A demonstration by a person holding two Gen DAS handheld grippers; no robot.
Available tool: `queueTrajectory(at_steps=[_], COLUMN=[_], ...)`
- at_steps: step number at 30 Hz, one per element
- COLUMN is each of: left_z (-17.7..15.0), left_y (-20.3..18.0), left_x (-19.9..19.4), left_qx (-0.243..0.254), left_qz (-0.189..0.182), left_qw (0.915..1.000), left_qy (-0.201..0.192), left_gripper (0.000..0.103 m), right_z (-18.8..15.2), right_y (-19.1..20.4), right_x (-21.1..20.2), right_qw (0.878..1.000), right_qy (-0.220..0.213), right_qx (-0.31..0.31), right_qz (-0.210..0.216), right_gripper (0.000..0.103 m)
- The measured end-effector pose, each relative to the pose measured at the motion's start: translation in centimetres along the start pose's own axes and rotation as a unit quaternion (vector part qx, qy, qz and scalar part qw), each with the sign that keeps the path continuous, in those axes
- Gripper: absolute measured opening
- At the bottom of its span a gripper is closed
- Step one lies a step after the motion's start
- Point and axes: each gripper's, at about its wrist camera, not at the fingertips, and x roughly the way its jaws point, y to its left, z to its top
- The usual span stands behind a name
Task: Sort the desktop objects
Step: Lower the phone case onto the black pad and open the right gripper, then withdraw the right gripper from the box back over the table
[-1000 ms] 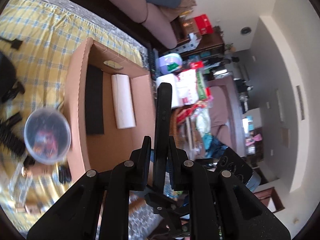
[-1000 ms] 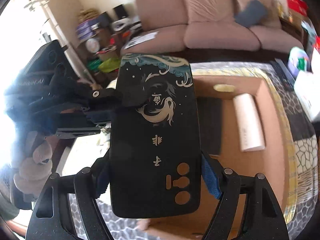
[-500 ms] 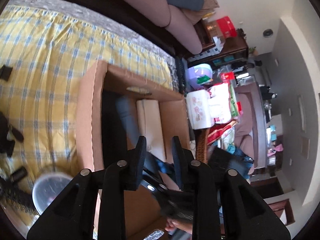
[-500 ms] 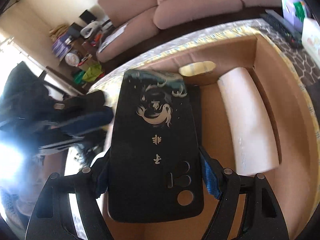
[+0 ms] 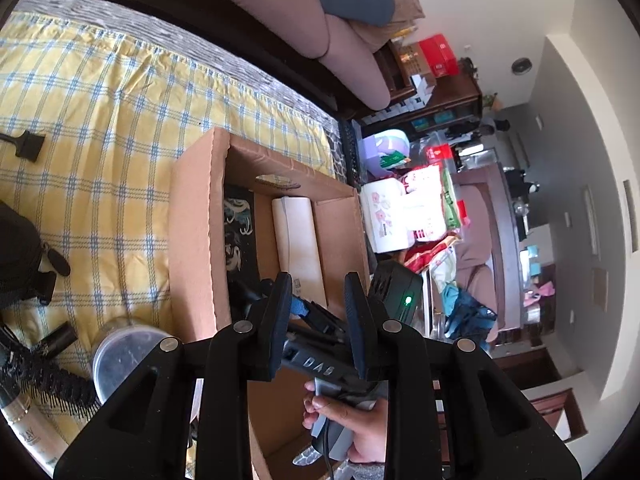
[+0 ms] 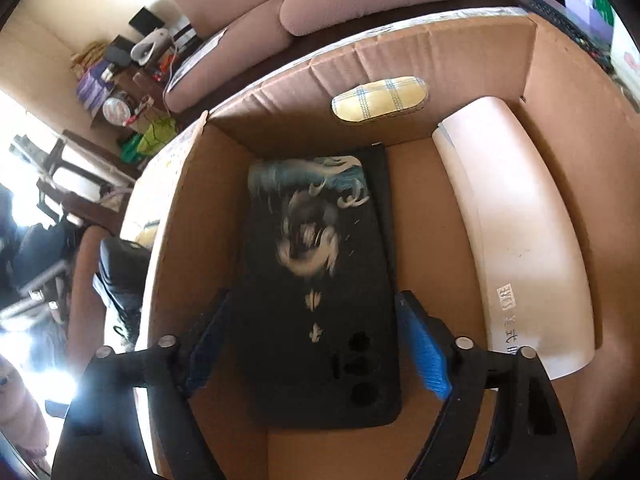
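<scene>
The right gripper [image 6: 312, 344] is down inside the cardboard box [image 6: 440, 52]. Its jaws are opening. The black phone case [image 6: 320, 288] sits between them, and the blue pads [image 6: 424, 356] do not press on it; there is a gap on each side. The case has a white and blue dragon picture on it. It looks a bit blurry. It lies on the box floor, on top of another flat black thing that peeks out along its edge at 2 o'clock.

A long white box [image 6: 516, 248] lies at 3 o'clock from the case, near the box wall. At 12 o'clock, a hole in the far wall shows yellow checked cloth.

The left gripper [image 5: 318, 312] hangs over the near end of the box. Its fingers are a little apart and hold nothing. Past them I can see a hand [image 5: 352, 420] holding the other tool.

Outside the box, at 9 o'clock, the yellow checked cloth [image 5: 100, 140] covers the table. A round clear tub [image 5: 124, 356], a black hairbrush [image 5: 44, 376] and a black bag [image 5: 20, 256] sit there.
</scene>
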Motion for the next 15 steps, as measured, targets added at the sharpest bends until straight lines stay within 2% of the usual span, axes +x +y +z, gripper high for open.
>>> queueTrajectory(at_steps=[3, 6, 8, 11, 15], left_z=[-0.4, -1.0, -1.5, -2.3, -3.3], left_y=[0.1, -0.4, -0.9, -1.4, -1.4], left_x=[-0.3, -0.7, -1.2, -1.7, -2.3], left_qx=[0.003, 0.024, 0.043, 0.059, 0.073], left_qz=[0.002, 0.007, 0.013, 0.018, 0.029], left_qw=[1.0000, 0.9996, 0.9989, 0.9979, 0.9966], left_qy=[0.004, 0.011, 0.015, 0.022, 0.026], left_gripper=[0.028, 0.028, 0.028, 0.030, 0.032], right_z=[-0.1, -0.2, -0.4, -1.1, -3.1], right_y=[-0.6, -0.9, -0.4, 0.7, 1.8], right_x=[-0.4, -1.4, -2.7, -3.9, -3.5], right_qw=[1.000, 1.000, 1.000, 0.995, 0.976], right_qy=[-0.006, -0.008, -0.004, 0.042, 0.122], right_qx=[0.021, 0.018, -0.009, -0.075, -0.161], right_qz=[0.014, -0.001, -0.017, -0.039, -0.085], right_gripper=[0.087, 0.087, 0.087, 0.086, 0.086])
